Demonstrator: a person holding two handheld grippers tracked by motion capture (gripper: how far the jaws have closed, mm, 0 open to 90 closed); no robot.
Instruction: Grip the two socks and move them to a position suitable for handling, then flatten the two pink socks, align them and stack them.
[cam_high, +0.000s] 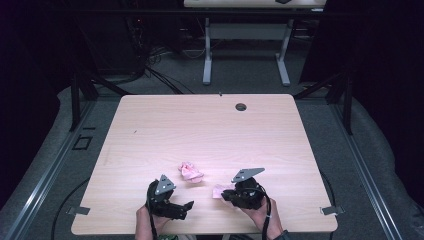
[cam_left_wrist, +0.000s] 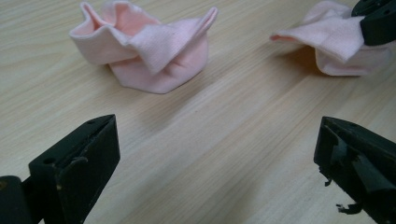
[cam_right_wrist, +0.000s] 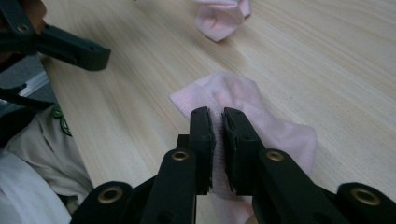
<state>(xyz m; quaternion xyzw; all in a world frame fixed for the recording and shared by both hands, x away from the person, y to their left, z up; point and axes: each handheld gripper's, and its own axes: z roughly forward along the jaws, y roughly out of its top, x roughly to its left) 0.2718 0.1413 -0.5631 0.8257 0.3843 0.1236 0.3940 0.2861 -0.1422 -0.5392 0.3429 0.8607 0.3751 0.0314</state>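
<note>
Two small pink socks lie near the front of the wooden table (cam_high: 200, 125). One crumpled sock (cam_high: 190, 172) (cam_left_wrist: 144, 51) (cam_right_wrist: 222, 16) rests loose on the wood. The other sock (cam_high: 218, 191) (cam_left_wrist: 336, 42) (cam_right_wrist: 271, 126) lies flatter to its right. My right gripper (cam_high: 227, 195) (cam_right_wrist: 218, 126) is shut on this sock, with a fold of pink cloth pinched between the pads. My left gripper (cam_high: 189, 205) (cam_left_wrist: 217, 158) stands open low over bare wood, short of the crumpled sock, with nothing between its jaws.
A round cable hole (cam_high: 241, 106) sits near the table's far edge. Another desk (cam_high: 245, 30) stands farther back across the grey floor. The person's sleeve (cam_right_wrist: 42, 154) hangs at the front edge, close to both grippers.
</note>
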